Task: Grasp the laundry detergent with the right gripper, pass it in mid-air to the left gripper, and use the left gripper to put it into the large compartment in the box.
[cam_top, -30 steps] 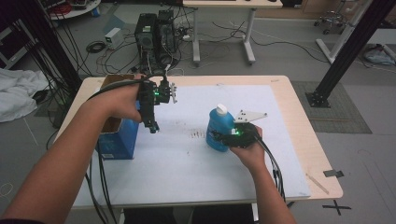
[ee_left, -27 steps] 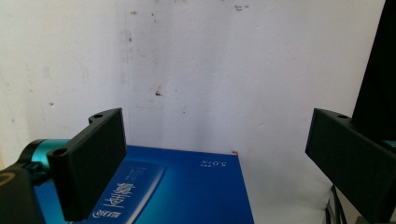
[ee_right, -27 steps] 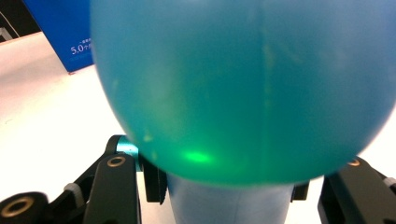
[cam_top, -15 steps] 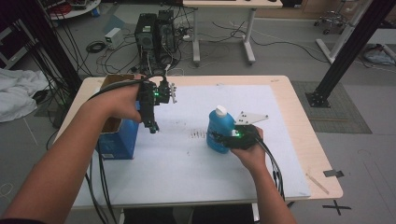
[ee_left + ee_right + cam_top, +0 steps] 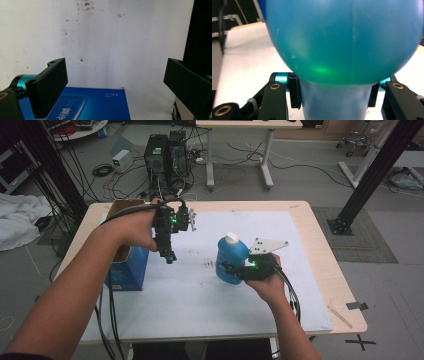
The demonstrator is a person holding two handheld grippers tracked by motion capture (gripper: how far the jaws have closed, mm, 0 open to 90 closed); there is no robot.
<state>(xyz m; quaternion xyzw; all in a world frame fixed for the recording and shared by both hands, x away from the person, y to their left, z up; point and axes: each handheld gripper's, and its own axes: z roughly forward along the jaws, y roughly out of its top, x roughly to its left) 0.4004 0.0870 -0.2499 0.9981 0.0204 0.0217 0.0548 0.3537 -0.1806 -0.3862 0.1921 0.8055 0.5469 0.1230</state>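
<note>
Heads up: your right tongs (image 5: 231,269) are pinching the bottle (image 5: 231,259) low on its body, at about 3 o'clock from the box (image 5: 128,270), roughly mid-desk (image 5: 310,270). I'd guess that rounded plastic could slip or swing if you tilt it fast, since the weight sits above the pads. Your right hand comes in level from 5 o'clock. Left tongs (image 5: 170,258) hang spread and empty, pointing down beside the box.

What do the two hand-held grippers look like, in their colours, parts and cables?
Both are black. The left gripper has a green light, and black cables trail from it. Its flat rectangular jaw pads sit on teal fittings. The right gripper carries a grey three-cornered plate, a green light, brass-coloured pivot rings and black cables.
</note>
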